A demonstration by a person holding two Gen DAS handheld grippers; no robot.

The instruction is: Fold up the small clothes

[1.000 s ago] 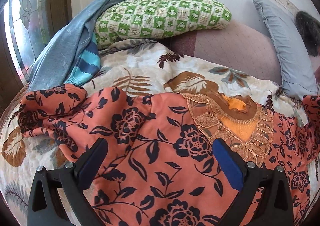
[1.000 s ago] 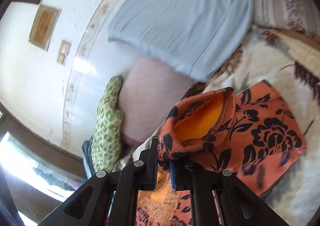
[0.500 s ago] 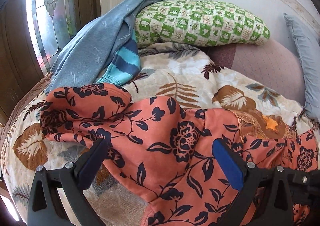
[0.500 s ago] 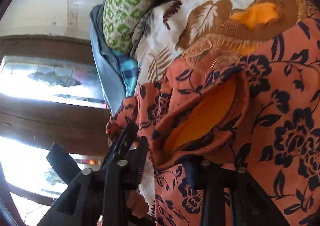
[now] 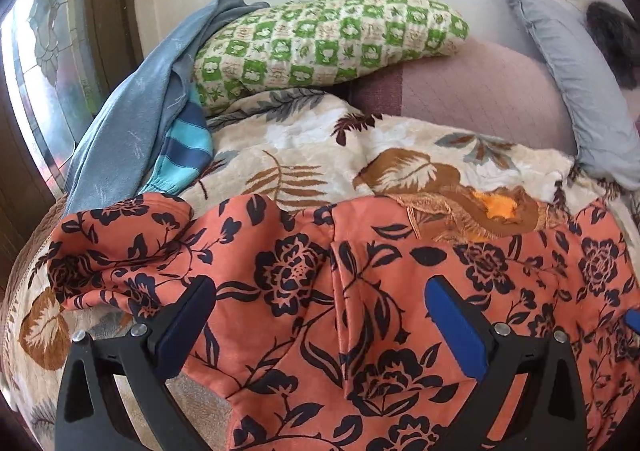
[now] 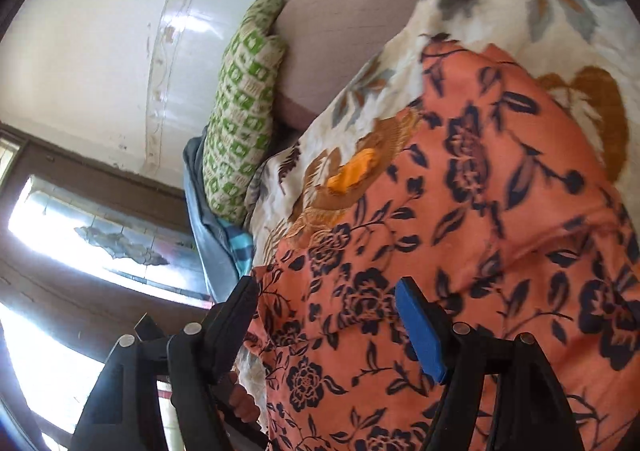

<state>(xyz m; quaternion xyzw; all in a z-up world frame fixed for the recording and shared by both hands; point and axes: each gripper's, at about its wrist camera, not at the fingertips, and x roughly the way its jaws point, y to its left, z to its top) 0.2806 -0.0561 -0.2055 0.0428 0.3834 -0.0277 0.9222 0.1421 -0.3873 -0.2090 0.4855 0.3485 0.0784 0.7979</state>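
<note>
Left wrist view: the left gripper (image 5: 320, 315) hangs with jaws spread wide and nothing between them, above the orange floral garment (image 5: 300, 271) that fills the lower half of the frame on the leaf-print blanket (image 5: 304, 155).

Right wrist view: the right gripper (image 6: 326, 315) has its jaws opening over the garment (image 6: 480, 211), pads clear of cloth. A sleeve fold looks just laid. Next, I judge, comes gripping another edge to fold across.

The left wrist view looks steeply down, close over the orange floral garment (image 5: 304, 291), toward the bed's head edge and the green checked pillow (image 5: 328, 39). The right wrist view, rolled sideways and somewhat blurred, seems equally close; both share garment, pillow and window corner.
</note>
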